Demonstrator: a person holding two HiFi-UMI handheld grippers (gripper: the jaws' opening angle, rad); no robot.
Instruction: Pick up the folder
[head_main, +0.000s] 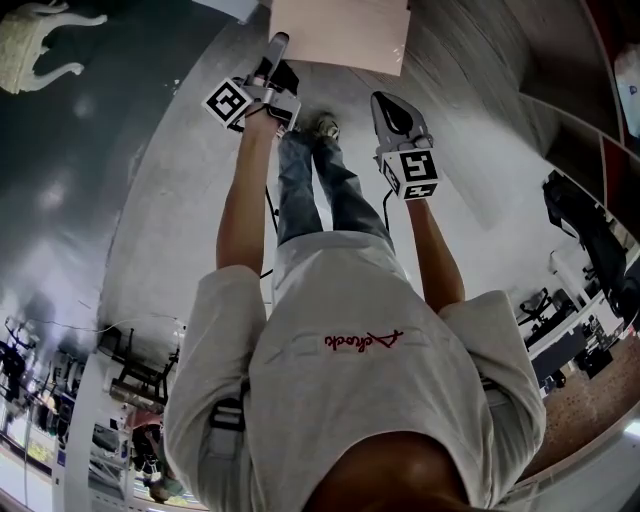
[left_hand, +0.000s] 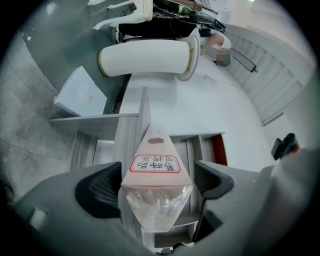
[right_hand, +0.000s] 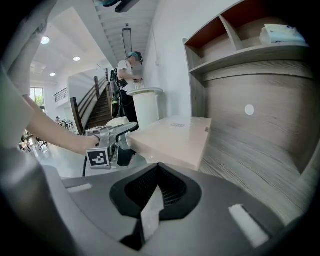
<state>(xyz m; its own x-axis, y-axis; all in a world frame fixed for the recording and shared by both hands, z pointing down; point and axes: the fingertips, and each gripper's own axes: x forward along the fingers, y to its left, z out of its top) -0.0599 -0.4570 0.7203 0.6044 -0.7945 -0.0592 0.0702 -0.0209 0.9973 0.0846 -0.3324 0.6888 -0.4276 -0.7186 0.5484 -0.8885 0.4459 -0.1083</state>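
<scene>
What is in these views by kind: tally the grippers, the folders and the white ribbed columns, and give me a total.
grippers: 2, the left gripper and the right gripper
folder: 1
white ribbed column: 1
total: 4

Folder (left_hand: 156, 150) fills the spread left tongs' (left_hand: 156, 182) gap; shelf unit (right_hand: 260, 150) stands beyond.
</scene>
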